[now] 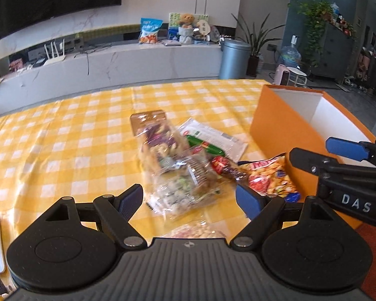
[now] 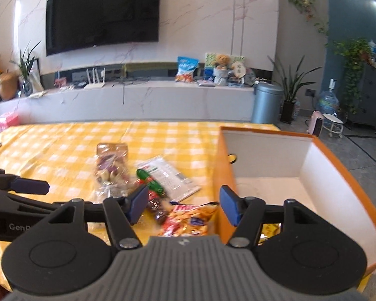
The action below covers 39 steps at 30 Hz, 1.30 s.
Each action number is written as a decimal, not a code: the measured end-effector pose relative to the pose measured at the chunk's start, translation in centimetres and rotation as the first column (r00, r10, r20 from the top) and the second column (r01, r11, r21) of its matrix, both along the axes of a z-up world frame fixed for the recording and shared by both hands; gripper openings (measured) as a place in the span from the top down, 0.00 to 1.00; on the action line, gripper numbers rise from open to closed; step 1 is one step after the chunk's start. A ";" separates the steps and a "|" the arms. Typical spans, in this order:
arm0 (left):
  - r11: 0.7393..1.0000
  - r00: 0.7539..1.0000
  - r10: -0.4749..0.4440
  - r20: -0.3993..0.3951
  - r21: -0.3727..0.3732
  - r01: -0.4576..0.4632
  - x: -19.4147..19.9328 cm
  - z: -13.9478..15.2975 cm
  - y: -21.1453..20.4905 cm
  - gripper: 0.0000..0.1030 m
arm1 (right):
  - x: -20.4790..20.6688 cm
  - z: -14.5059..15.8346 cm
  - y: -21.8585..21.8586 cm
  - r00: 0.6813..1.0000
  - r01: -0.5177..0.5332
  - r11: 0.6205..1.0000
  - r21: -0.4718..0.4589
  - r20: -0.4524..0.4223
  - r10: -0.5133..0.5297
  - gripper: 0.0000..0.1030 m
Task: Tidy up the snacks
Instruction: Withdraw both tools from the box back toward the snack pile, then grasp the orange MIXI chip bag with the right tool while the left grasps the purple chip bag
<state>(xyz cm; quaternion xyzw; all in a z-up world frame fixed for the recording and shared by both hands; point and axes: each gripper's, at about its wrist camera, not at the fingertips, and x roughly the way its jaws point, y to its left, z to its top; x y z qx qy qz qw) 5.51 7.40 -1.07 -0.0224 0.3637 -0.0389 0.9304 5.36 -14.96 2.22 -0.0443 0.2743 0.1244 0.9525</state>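
On the yellow checked tablecloth (image 1: 62,135), the left gripper (image 1: 188,198) hangs released above a clear crinkly bag of mixed nuts (image 1: 183,190). Beside it lies a red-orange foil snack packet (image 2: 188,219), under the right gripper (image 2: 184,207), jaws apart, empty. The orange cardboard box (image 2: 338,175) stands rightmost. Likely an approach; next, close on a packet.

Home living room: wall television (image 2: 102,15), media console (image 2: 127,100), houseplants (image 2: 292,85).
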 end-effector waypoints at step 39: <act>0.990 0.996 0.067 -0.056 -0.122 -0.073 5.1 -2.0 3.5 0.07 | 6.1 -8.2 5.5 0.985 0.067 0.948 -0.312 -0.133 -0.114 0.55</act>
